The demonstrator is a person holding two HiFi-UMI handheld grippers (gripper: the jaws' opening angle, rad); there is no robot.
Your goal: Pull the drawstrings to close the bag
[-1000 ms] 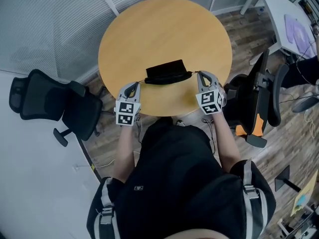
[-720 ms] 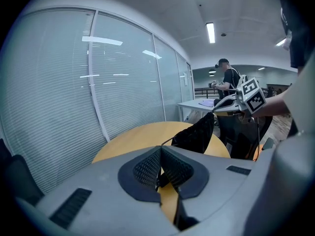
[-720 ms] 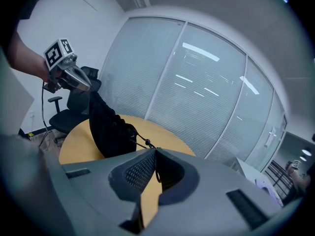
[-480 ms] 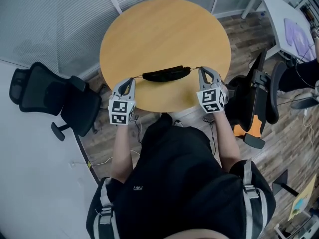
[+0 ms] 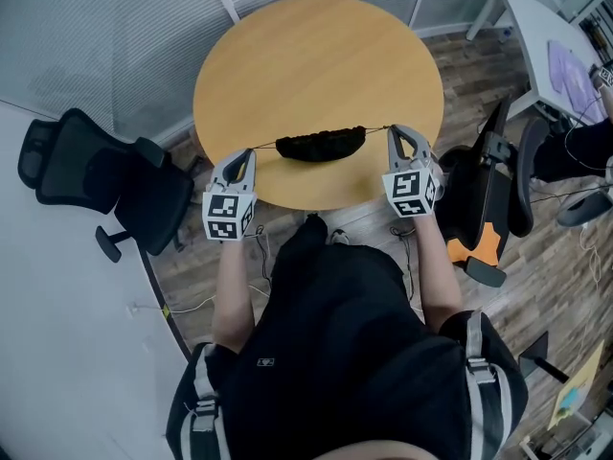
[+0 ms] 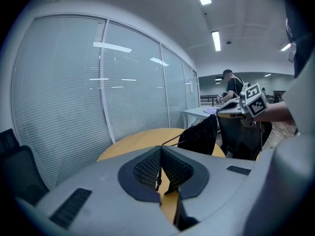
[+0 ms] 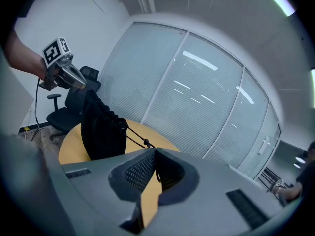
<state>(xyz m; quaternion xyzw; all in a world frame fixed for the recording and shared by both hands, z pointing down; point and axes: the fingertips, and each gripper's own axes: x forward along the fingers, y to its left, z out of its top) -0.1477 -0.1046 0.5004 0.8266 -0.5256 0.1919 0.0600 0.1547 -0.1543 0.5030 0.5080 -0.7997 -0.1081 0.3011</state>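
Observation:
A black drawstring bag (image 5: pixel 320 145) hangs gathered between my two grippers above the near part of the round wooden table (image 5: pixel 306 46). My left gripper (image 5: pixel 244 155) is shut on the left drawstring (image 5: pixel 263 146), which runs taut to the bag. My right gripper (image 5: pixel 397 133) is shut on the right drawstring (image 5: pixel 376 129). In the left gripper view the cord (image 6: pixel 170 141) leads from the closed jaws to the bag (image 6: pixel 202 134). In the right gripper view the knotted cord (image 7: pixel 138 140) runs to the puckered bag (image 7: pixel 101 129).
A black office chair (image 5: pixel 105 185) stands left of the table, another chair (image 5: pixel 498 195) at the right. A white desk (image 5: pixel 556 46) is at the far right. Glass walls with blinds stand behind the table. A person (image 6: pixel 231 85) is in the background of the left gripper view.
The grippers have moved apart, left one leftward, right one slightly right. The bag's mouth has cinched and the bag has bunched from a flat rectangle into a narrow gathered shape.

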